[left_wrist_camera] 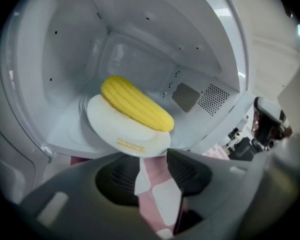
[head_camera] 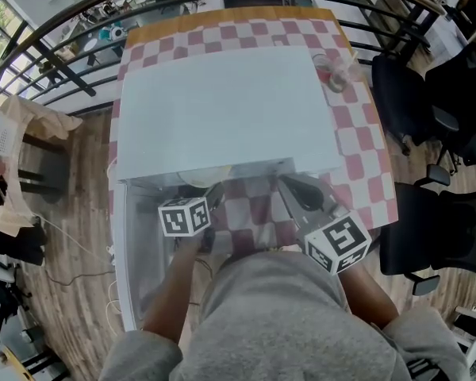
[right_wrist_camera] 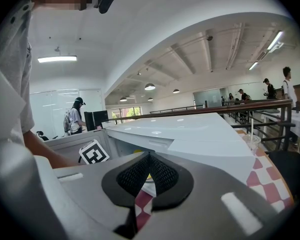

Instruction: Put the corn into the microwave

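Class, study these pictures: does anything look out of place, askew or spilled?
The white plate carrying the corn sits off-centre in the microwave. Its near edge juts past the glass turntable toward the opening. Nothing looks spilled or damaged.

**Around the table**

A pink-and-white checked tablecloth point(head_camera: 366, 155) covers the table. A clear plastic cup point(head_camera: 333, 74) stands near its far right corner. Black office chairs point(head_camera: 430, 230) sit off the right edge on wooden floor point(head_camera: 79, 240). A dark railing point(head_camera: 63, 42) curves beyond the far edge.
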`<move>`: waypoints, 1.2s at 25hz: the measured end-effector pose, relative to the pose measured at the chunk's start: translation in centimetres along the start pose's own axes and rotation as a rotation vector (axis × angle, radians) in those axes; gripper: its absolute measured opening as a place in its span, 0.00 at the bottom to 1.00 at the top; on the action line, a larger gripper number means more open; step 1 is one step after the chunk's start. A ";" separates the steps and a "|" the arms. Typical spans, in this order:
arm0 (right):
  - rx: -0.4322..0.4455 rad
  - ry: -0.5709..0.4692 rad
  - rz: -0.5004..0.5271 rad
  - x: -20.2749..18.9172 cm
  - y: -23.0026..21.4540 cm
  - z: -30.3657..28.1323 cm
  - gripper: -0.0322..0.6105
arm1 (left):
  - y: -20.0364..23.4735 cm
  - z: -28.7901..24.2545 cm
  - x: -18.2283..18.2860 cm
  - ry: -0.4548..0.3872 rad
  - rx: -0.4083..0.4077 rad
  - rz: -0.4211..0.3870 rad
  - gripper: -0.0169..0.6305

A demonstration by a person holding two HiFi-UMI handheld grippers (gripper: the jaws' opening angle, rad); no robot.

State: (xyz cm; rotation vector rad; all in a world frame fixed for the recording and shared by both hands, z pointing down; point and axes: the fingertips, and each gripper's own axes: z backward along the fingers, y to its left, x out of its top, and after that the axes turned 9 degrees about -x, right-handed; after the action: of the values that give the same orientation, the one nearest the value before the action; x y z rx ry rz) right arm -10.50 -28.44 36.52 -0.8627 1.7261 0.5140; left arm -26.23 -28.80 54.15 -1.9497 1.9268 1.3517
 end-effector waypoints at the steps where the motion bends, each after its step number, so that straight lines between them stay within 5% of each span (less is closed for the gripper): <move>1: 0.002 -0.002 0.000 0.0 0.0 0.0 0.05 | -0.2 -0.1 -0.1 0.018 0.001 0.001 0.29; 2: 0.004 -0.004 0.000 0.1 0.0 0.1 0.05 | -0.3 -0.2 -0.2 0.047 0.018 -0.015 0.26; 4: 0.008 -0.009 -0.003 0.1 0.1 0.2 0.05 | -0.3 -0.4 -0.4 0.115 0.078 -0.085 0.04; 6: 0.012 -0.012 -0.006 0.2 0.2 0.2 0.05 | -0.5 -0.6 -0.4 0.145 0.093 -0.135 0.04; 16: 0.008 -0.016 -0.024 -0.5 -0.1 1.5 0.05 | -0.3 0.5 1.3 0.064 0.093 -0.061 0.04; 30: 0.042 -0.047 -0.015 -0.8 -1.4 5.8 0.05 | -9.4 6.7 -0.2 -0.188 0.132 -0.153 0.04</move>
State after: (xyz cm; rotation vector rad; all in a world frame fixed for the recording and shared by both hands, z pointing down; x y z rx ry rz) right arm -5.72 -25.02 35.50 -0.8267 1.6811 0.4827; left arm -21.73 -22.68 45.53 -1.7977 1.6998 1.2811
